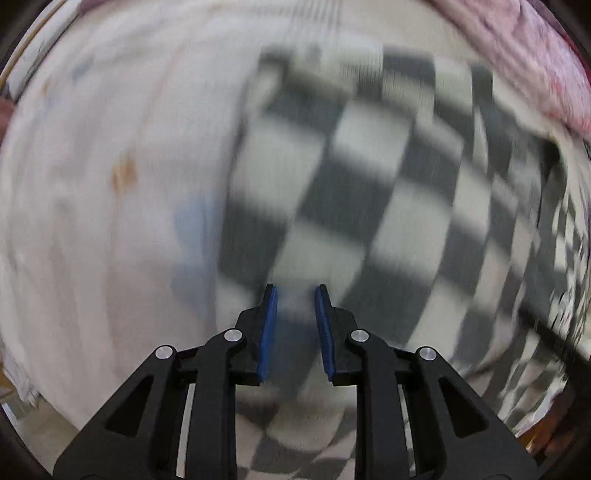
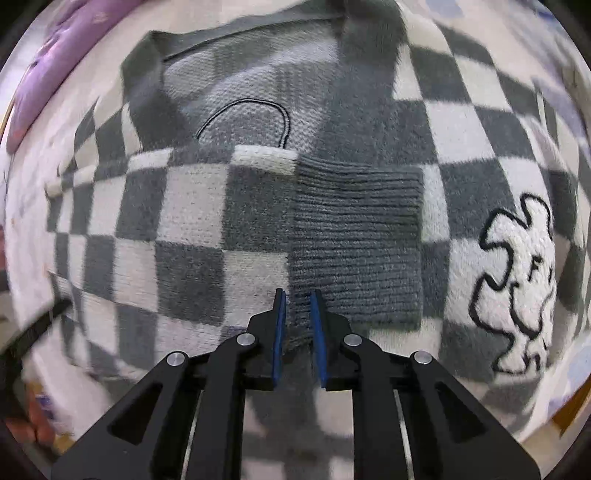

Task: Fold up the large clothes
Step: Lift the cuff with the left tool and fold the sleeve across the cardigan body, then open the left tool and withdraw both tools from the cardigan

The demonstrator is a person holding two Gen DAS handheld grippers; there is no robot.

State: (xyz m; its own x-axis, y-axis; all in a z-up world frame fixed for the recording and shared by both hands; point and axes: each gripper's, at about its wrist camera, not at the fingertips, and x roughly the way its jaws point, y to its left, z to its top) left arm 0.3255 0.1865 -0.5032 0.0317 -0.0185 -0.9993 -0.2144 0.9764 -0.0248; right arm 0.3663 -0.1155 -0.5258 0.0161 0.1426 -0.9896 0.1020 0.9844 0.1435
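Surface: a pale, faintly printed sheet [image 1: 103, 192] lay under your work, with small orange and blue marks on it; the left wrist view was heavily blurred, so the print could not be read.

Edges: a pink cloth [image 1: 532, 48] bunched at the upper right of the left wrist view; a purple cloth [image 2: 70, 48] lay at the upper left of the right wrist view. Little of the room showed beyond the bedding.

Task item: the sweater [image 2: 207, 229], grey-and-white checked knit, lay spread on the sheet below both of your grippers. Its collar [image 2: 236, 33] sat at the top of the right wrist view. A plain grey ribbed cuff [image 2: 354, 240] lay across the checks, and a white embroidered figure [image 2: 517, 291] outlined in black sat to its right.

Left gripper [image 1: 295, 295]: narrow gap, blue pads apart, checked knit showing between them; whether it was pinched could not be told through the blur.

Right gripper [image 2: 297, 299]: narrow gap, the near edge of the ribbed cuff sat between its pads; you appeared to hold it.
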